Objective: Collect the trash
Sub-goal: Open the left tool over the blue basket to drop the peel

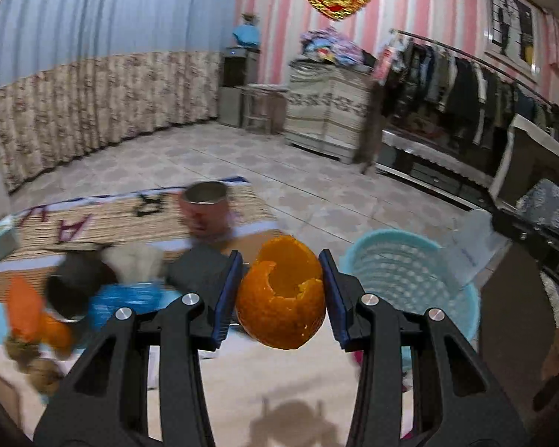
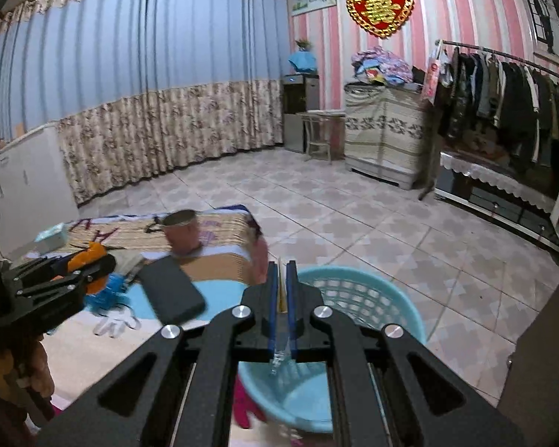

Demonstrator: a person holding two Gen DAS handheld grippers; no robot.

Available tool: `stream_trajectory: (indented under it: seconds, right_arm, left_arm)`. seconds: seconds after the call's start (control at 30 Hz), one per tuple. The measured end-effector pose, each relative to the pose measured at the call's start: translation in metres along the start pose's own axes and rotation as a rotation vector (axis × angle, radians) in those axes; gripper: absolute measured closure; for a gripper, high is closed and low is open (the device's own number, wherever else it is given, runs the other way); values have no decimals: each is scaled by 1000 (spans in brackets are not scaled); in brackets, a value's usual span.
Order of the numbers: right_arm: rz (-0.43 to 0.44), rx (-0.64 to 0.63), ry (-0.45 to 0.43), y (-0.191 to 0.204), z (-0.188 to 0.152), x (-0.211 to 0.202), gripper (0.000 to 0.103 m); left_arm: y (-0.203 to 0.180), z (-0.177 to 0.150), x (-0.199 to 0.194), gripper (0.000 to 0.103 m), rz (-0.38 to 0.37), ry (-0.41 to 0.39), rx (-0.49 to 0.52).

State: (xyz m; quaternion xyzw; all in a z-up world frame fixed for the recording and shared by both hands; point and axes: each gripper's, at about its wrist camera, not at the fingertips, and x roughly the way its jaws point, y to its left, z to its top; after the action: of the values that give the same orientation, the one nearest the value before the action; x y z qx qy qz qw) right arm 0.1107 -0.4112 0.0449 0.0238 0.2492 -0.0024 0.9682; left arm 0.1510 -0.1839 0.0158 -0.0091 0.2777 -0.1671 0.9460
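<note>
While the left tongs (image 1: 281, 294) clasp a hollow orange peel (image 1: 280, 296) between their blue pads, the left view shows the blue basket (image 1: 421, 283) just beside it at about three o'clock. More scraps lie on the bench (image 1: 242, 372) at nine o'clock: another peel (image 1: 37, 320), a blue wrapper (image 1: 126, 300), a dark phone (image 1: 201, 272), and a brown cup (image 1: 205, 208) at eleven o'clock, all blurred.

From the right view, the right tongs (image 2: 282, 298) are clenched on a thin clear scrap (image 2: 279, 357) whose tail hangs at six o'clock over the basket (image 2: 372, 294). The left tongs (image 2: 89, 264) show at nine o'clock with their orange load.

Both loads seem to be on the carry-to-basket step. Next, each pair should, I judge, come over the basket's mouth and release, the thin scrap perhaps clinging to a pad.
</note>
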Motion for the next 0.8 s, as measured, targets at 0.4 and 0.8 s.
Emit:
stream_trajectory:
  seconds: [0.4,0.8]
  right_arm:
    - [-36,63,35,-63,-12,32,98]
    - [-30,84,71,-68,-25,54,98]
  left_arm:
    - [-83,-21,85,62,-127,73,99]
    - [-88,-18,105,30,-129,64,99]
